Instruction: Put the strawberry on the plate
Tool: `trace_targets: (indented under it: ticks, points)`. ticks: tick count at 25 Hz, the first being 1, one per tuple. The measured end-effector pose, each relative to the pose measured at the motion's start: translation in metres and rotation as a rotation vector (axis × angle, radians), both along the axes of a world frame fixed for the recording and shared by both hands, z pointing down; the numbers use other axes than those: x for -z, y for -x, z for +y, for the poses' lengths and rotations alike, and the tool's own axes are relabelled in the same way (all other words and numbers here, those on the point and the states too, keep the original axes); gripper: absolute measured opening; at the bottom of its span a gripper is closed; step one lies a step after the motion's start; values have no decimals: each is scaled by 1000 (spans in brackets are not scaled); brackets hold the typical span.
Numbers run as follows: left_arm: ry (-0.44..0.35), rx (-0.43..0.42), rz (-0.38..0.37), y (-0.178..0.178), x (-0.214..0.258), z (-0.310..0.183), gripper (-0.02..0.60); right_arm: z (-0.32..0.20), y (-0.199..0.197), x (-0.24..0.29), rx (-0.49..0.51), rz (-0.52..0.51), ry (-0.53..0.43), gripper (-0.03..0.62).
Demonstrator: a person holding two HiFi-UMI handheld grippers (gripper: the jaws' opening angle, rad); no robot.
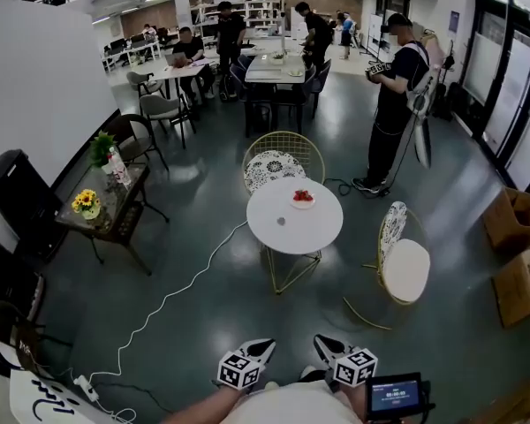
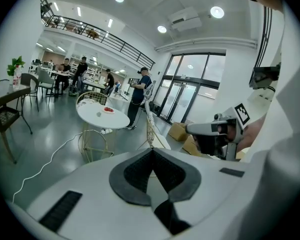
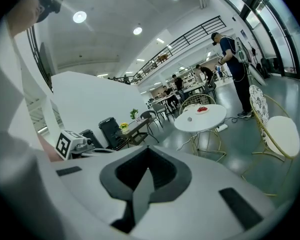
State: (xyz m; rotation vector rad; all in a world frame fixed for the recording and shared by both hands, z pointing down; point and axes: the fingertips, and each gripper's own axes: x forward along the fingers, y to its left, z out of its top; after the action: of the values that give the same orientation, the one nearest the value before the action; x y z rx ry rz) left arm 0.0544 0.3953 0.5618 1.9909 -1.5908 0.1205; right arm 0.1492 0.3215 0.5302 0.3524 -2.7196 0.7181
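Grey floor (image 1: pixel 247 312) separates me from the round white table (image 1: pixel 305 234), where red strawberries (image 1: pixel 302 195) lie on a small white plate (image 1: pixel 303 206). My left gripper (image 1: pixel 263 350) and right gripper (image 1: pixel 325 344): fingers pressed together, empty; I should approach first, then open.

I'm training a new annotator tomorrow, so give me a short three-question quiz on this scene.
1. True or false: the left tongs and right tongs are both shut and empty.
2. The plate of red fruit sits on: A the floor; B the round white table; C a cardboard box.
3. What colour are the flowers on the dark side table?
Key: 1 true; 2 B; 3 yellow.
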Motion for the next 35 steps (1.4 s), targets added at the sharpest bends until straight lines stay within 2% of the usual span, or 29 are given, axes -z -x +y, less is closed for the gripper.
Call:
trace_targets:
  ticks: [7,11,15,21,24,29,35]
  points:
    - [21,73,6,24,-9,-13,5,-20,14,-15,49,22,12,5]
    - [42,122,23,34,-15,-36,6,-49,25,-22,79,11,21,5]
    - [25,162,55,44,-9,-65,5,-79,35,-24,105,7,26,5]
    - [32,166,37,39,-2,-143,5,-153,39,-30,167,23,21,5]
    - [11,156,15,33,7,-147,5,-154,36,-23,186,6,2,5]
    - [-8,206,-21,73,5,-181,6,-194,78,-19,213,-22,-26,5]
    - [7,263,-26,78,2,-188,5,-202,72,-21,244,-11,-7,5]
